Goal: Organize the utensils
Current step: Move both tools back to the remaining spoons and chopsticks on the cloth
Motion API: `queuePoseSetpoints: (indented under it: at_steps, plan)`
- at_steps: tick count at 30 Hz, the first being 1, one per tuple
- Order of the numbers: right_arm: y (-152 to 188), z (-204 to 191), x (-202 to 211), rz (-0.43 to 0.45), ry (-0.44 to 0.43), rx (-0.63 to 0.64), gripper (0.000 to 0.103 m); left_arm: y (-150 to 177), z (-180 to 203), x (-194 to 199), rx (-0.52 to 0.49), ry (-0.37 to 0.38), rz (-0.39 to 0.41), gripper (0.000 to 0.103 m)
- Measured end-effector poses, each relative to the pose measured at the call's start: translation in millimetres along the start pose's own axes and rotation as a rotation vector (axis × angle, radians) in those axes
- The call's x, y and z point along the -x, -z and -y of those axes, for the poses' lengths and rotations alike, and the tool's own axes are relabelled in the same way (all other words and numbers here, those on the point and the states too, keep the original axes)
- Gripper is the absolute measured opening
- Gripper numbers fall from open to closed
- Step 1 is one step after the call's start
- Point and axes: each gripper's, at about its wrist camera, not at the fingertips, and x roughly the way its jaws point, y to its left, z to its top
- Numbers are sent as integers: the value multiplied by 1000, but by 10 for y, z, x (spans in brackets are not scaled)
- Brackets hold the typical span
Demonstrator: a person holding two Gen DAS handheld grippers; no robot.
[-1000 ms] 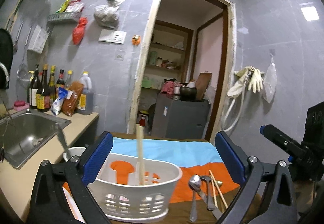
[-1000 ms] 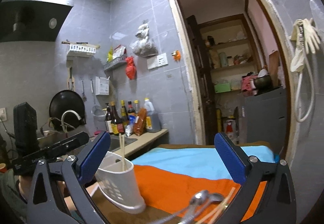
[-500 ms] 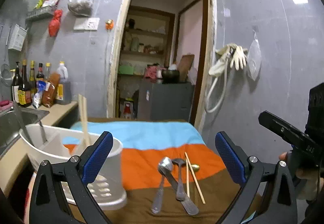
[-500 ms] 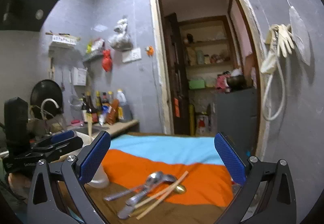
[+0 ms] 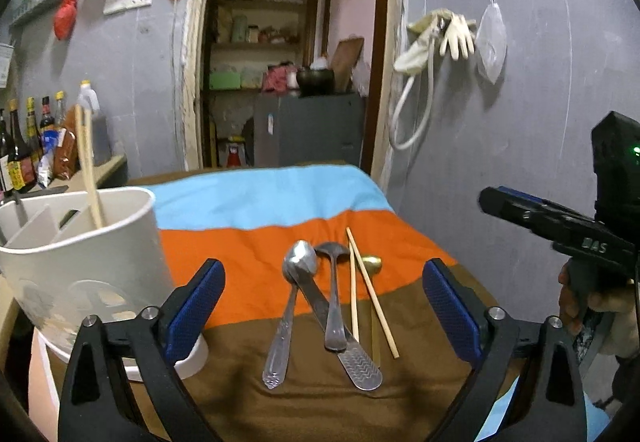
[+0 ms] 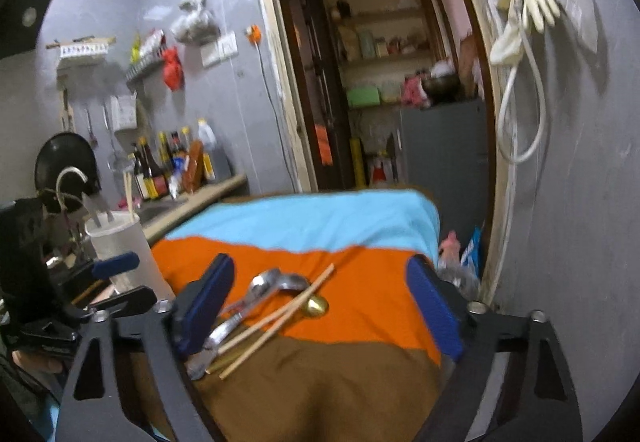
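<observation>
Three silver spoons lie in a loose bunch on the striped cloth, with a pair of wooden chopsticks and a gold spoon beside them. My left gripper hovers just short of this pile, its jaws closing with nothing pressed between the pads. A white slotted caddy at the left holds upright chopsticks. In the right wrist view the same pile lies ahead and left of my right gripper, whose jaws are closing on nothing. The caddy stands far left there.
A counter with sauce bottles and a sink tap runs behind the caddy. An open doorway with a grey cabinet lies beyond the table. A tiled wall with hanging gloves and a hose borders the table's right edge.
Both views have dropped and swung from the caddy toward the utensil pile, which is now larger and central. The caddy has slid to the left. Both pairs of jaws stand a little narrower.
</observation>
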Motion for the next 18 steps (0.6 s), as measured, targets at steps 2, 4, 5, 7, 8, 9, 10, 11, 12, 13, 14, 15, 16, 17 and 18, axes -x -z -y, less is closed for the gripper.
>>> queuePoseSetpoints:
  at_steps: [2,4,5,7,8,9,10,11,12,13,14,15,16,17,18]
  plan:
    - [34,44,-106,-55,5,-18,69,-1,-16,-87,3,7,-37,80]
    - [70,77,-187,-96,4,-33,62,6,-41,-180,15,18,-77,71]
    - [91,99,-245,-127,6,-41,59,8,-54,-214,20,25,-92,66]
    - [124,125,-318,-165,9,-49,54,-2,-83,-306,30,44,-124,57]
    - [140,138,-353,-185,11,-53,51,-15,-92,-326,31,50,-135,53]
    - [158,157,-399,-210,10,-60,50,-24,-98,-370,32,58,-148,49]
    - [169,167,-434,-229,8,-65,47,-35,-102,-417,32,69,-164,47]
    - [181,184,-454,-241,6,-69,45,-36,-102,-450,32,78,-177,42]
    - [192,197,-490,-262,3,-74,44,-41,-108,-508,34,89,-198,37]
    - [192,204,-520,-271,3,-78,41,-42,-116,-545,37,96,-214,35]
    - [193,209,-548,-283,-1,-80,40,-49,-129,-607,43,106,-233,32]
    - [194,214,-583,-298,-6,-79,39,-56,-141,-665,49,116,-251,30]
    - [190,214,-616,-309,-11,-77,39,-62,-155,-719,58,124,-265,29]
    - [187,212,-654,-320,-15,-74,38,-72,-166,-763,66,130,-277,28]
    - [184,211,-693,-333,-19,-71,36,-80,-178,-811,73,138,-289,26]
